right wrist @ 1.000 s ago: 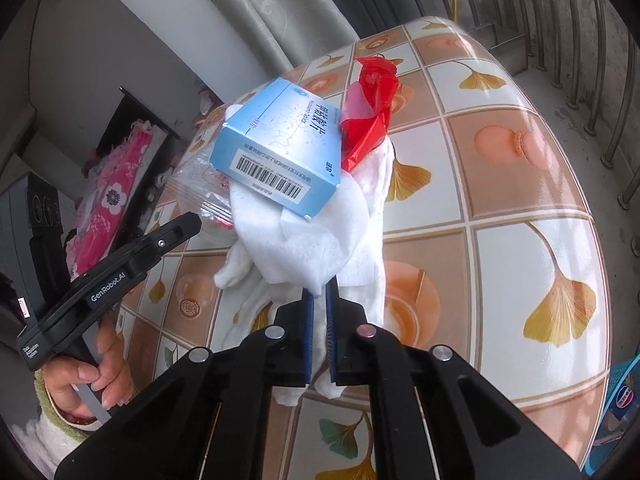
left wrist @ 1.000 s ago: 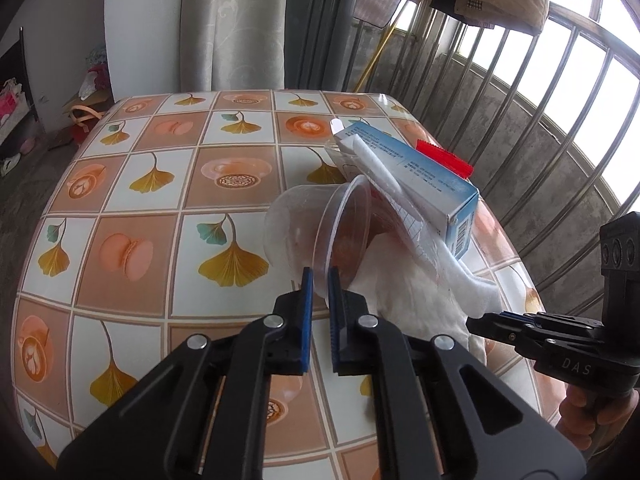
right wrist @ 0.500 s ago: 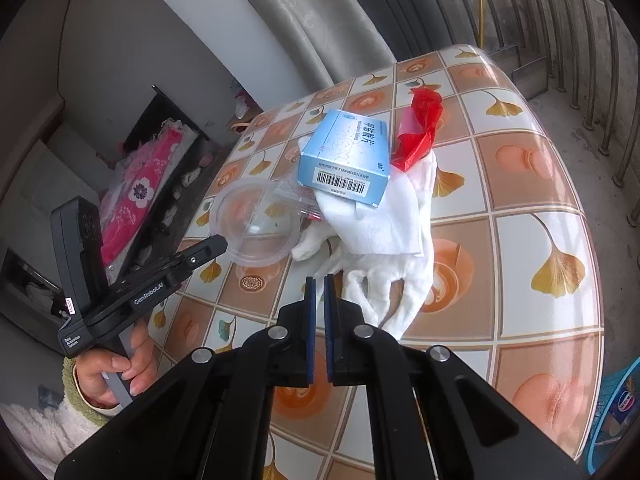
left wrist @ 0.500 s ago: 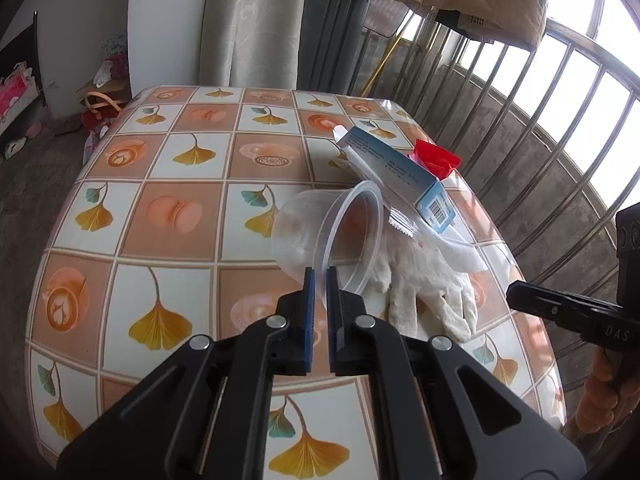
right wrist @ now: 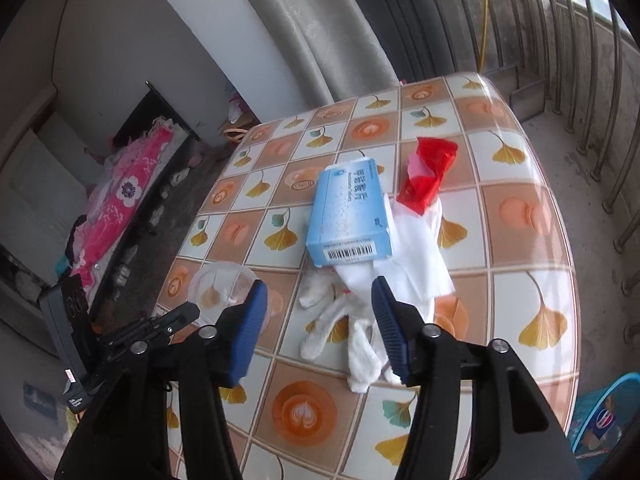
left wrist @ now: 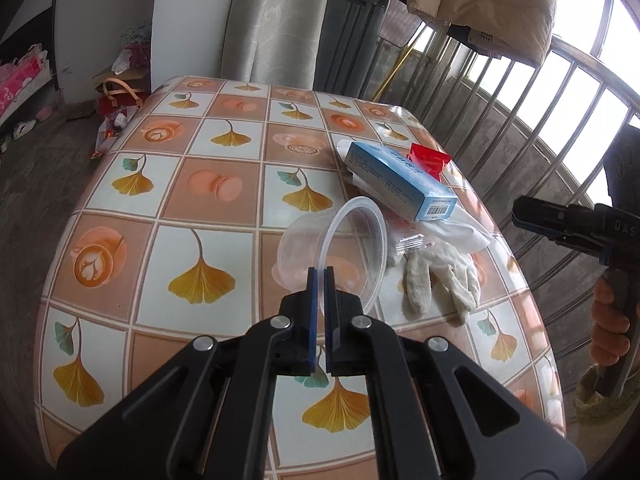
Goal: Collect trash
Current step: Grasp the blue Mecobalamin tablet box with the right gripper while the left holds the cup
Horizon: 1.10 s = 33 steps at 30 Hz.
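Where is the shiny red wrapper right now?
The red wrapper lies on the table beside the far end of the blue box, with its near end on the white tissue. In the left wrist view it peeks out behind the box, toward the railing.

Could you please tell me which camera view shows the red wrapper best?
The right wrist view: the red wrapper lies in full sight, crumpled beside the blue box on the white cloth. The left wrist view shows only its top edge behind that box.

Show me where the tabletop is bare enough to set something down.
Free: the table's half left of the plastic cup. Crowded: the railing side, where blue box, red wrapper, white tissue and glove pile together.
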### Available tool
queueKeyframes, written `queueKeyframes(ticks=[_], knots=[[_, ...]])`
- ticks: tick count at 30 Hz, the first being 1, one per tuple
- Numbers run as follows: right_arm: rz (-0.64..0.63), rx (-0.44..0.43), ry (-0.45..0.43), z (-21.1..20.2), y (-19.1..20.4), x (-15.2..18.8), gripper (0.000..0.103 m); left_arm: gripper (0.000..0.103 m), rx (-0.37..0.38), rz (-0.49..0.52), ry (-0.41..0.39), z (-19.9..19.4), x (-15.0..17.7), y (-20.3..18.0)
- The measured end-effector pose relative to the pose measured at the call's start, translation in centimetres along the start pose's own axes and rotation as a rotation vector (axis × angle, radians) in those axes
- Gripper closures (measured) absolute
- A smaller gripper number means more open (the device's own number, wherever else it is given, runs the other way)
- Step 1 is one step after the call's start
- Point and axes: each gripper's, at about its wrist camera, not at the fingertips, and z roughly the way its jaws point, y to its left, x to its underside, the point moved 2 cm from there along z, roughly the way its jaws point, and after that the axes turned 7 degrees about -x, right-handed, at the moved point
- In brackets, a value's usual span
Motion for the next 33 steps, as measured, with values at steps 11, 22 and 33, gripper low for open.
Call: queueKeyframes(ticks=[11,22,33], knots=[[-0.152,0.202,0.236,10.2,1.1,-6.6,0.03,0.102,0.015,-0.012,-0.003,0.3,-0.4,0.1],[-0.123,0.256,0.272,12.0,0.1,-6.8,0.047,0.102,0.019,0.014,-0.01,0.6,-0.4,-0.4],[-0.121,0.274,0.238,11.2,-0.1,-7.2,0.042,0.102,0.01,0.043,-0.03,0.4,-0.2,-1.2]])
